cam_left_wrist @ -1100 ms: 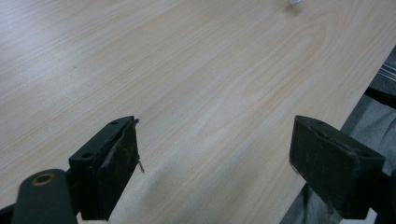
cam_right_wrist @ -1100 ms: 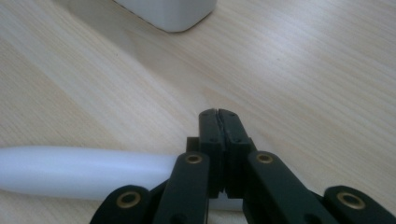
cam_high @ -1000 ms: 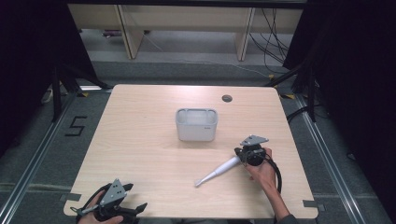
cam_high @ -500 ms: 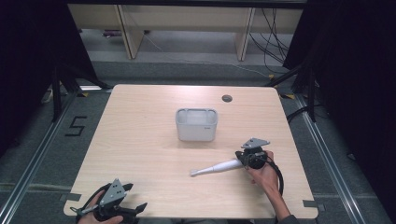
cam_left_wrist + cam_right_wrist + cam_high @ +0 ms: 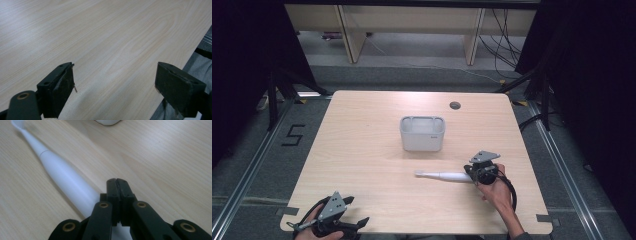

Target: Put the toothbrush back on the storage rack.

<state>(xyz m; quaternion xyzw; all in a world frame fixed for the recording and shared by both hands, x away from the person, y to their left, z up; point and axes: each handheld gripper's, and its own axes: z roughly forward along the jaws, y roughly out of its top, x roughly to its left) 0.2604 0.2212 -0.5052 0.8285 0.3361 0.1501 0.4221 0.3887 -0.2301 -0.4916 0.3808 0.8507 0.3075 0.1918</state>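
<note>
Toothbrush, white plastic and electric-style (image 5: 444, 175), lies flat on the pale wooden worktop (image 5: 362, 150), now swung round to point across it.

We see that its brush head has pivoted over the last second, from angling toward the near edge to lying almost level, pointing to the left of the high view, while its thick end sits at our right gripper (image 5: 477, 175). In the right gripper view those jaws are pressed together with nothing between them, and the handle (image 5: 67, 182) lies alongside them, so we judge we are nudging it, not gripping it. Our left gripper (image 5: 357, 225) rests at the near left corner, jaws wide apart over bare wood. The small white rectangular plastic bin (image 5: 422, 133) stands beyond the toothbrush, well apart from it, and looks empty.
</note>
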